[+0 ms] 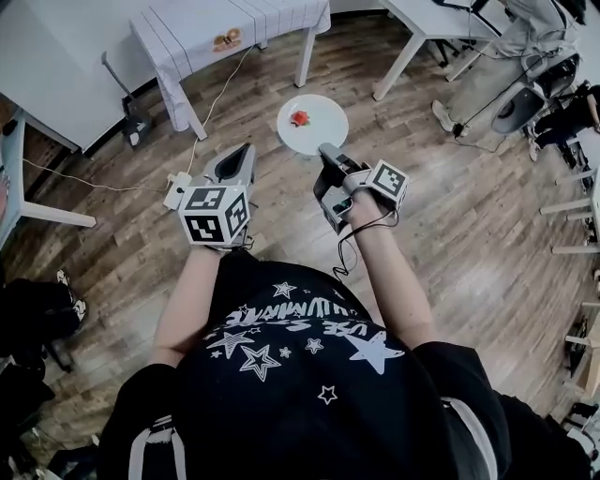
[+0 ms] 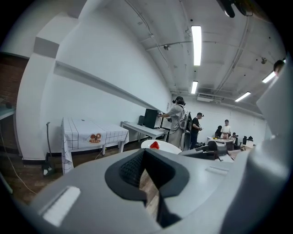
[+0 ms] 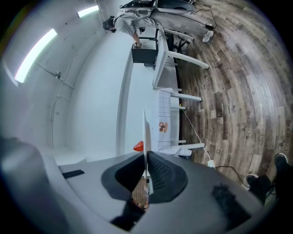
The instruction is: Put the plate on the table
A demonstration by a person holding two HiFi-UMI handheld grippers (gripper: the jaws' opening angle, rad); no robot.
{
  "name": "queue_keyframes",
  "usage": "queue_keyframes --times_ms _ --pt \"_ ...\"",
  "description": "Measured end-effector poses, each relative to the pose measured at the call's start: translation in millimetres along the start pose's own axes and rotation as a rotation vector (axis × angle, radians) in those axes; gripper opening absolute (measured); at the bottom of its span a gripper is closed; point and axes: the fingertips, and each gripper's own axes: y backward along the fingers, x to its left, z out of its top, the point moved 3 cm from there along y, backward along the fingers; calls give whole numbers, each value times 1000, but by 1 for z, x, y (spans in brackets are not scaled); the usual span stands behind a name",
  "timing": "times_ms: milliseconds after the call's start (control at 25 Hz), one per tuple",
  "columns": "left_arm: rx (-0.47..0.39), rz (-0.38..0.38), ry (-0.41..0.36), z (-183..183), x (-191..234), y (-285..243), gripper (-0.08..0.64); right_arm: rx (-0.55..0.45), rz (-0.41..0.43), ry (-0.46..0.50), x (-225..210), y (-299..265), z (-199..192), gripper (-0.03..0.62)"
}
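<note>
White round plate is pinched by its near rim in the right hand-held gripper, and is held in the air, level, over the wood-plank floor. In the right gripper view the plate is seen edge-on, clamped between the dark pads, jaws shut tight on it. A small red item is carried on the plate, near its middle; what it is cannot be told.

The left hand-held gripper is held just beside the right one, clear of the plate. Its jaws are pressed together at the tips in the left gripper view, with nothing between them and only floor seen through the slit below.

The desk with a white grid-lined cloth stands beyond the plate, apart from it, with a small brown item lying on the cloth. The plate is not on the desk. A white power strip lies on the floor to the left of the left hand-held gripper.
</note>
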Motion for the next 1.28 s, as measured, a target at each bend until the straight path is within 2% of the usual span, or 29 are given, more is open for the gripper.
queue_keyframes --times_ms 280,680,1000,1280 --pt "6 24 21 -4 14 -6 8 4 -17 -17 -12 -16 8 25" --pt "23 -29 36 12 52 -69 8 -28 -20 -7 -8 -67 42 25" --pt "38 -64 69 49 130 -156 8 -73 -72 5 -2 -160 94 25" --pt "35 -52 74 59 154 -158 8 -77 -40 15 12 -181 94 25"
